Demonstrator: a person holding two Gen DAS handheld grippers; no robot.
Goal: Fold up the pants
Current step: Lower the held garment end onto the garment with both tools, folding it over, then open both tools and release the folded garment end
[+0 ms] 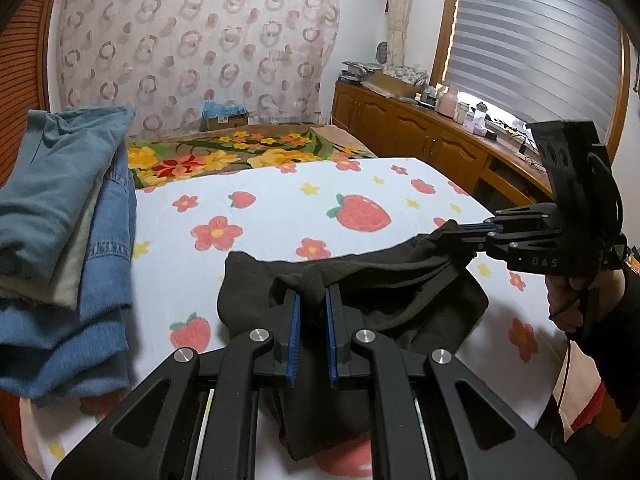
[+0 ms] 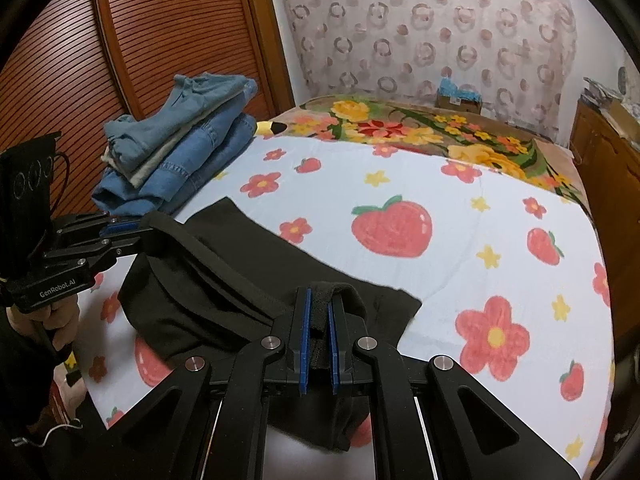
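Left wrist view: your left gripper has its jaws nearly shut, blue pads pinching a fold of the black pants. The pinched edge bunches up between the pads, so you can't see how much fabric is in there. The pants drape below the gripper body and get cut off at the bottom. The right gripper shows at the right edge, clamped on the other end of the same top edge; its tips are buried in cloth. Your right hand is partly out of frame. The cloth hangs taut between both grippers, its lower part resting on the strawberry-print sheet. A stack of folded jeans sits at left, well apart.

Right wrist view: your right gripper is closed down on a band-like edge of the pants, which runs up between the pads. The left gripper is at the left, tips hidden under fabric. The left hand is dim and half cut off. The pants spread between the two tools over the sheet; the far corner lies flat. The jeans stack is behind, not touching.
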